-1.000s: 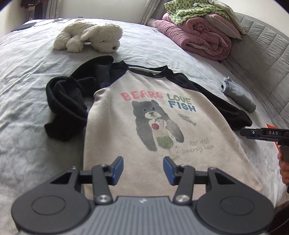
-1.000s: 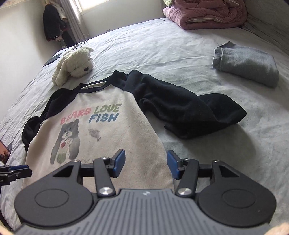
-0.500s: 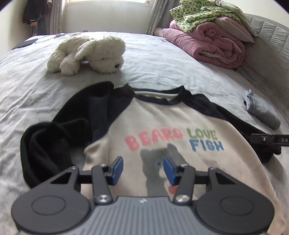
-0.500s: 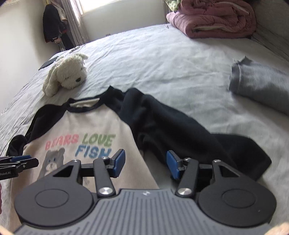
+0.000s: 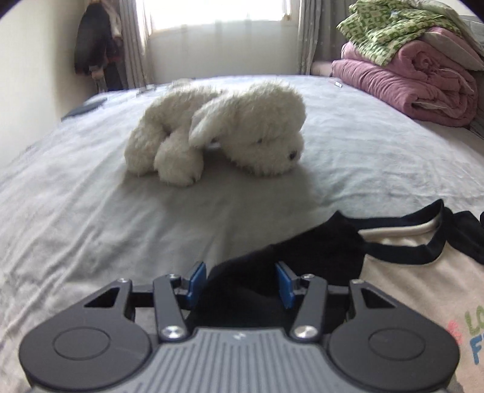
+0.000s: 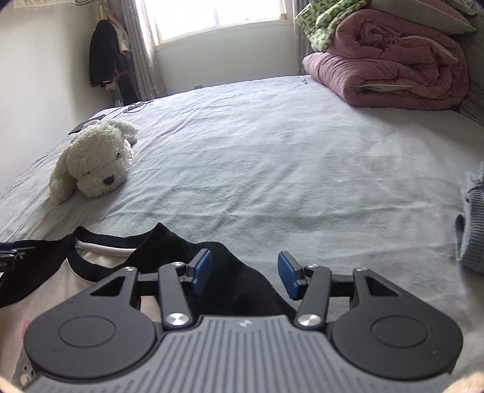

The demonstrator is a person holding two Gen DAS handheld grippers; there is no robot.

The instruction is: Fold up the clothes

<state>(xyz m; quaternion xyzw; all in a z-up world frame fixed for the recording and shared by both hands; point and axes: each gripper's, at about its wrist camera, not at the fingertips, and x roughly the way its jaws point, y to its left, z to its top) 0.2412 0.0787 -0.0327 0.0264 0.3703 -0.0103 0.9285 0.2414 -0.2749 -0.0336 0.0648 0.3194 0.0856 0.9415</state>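
Note:
A cream raglan shirt (image 5: 408, 287) with black sleeves and a printed front lies flat on the grey bed. My left gripper (image 5: 241, 282) stands open low over its black left shoulder (image 5: 302, 257), and dark cloth shows between the blue pads without them pressing on it. In the right wrist view the shirt's collar (image 6: 99, 251) is at lower left. My right gripper (image 6: 245, 272) hangs over the black right shoulder (image 6: 239, 290); its jaws are closing, with cloth under the left pad and bare sheet under the right one. The left gripper's tip (image 6: 12, 254) shows at the far left edge.
A white plush dog (image 5: 227, 133) lies on the sheet just beyond the collar. Folded pink quilts (image 6: 393, 69) with a green blanket (image 5: 393, 24) on top are stacked at the back right. A folded grey garment (image 6: 472, 229) sits at the right edge. Dark clothes hang by the window.
Both grippers have travelled forward over the shirt, from near its hem up to the shoulders. The print has slid out of view and the plush dog looms closer. The right jaws stand slightly narrower.

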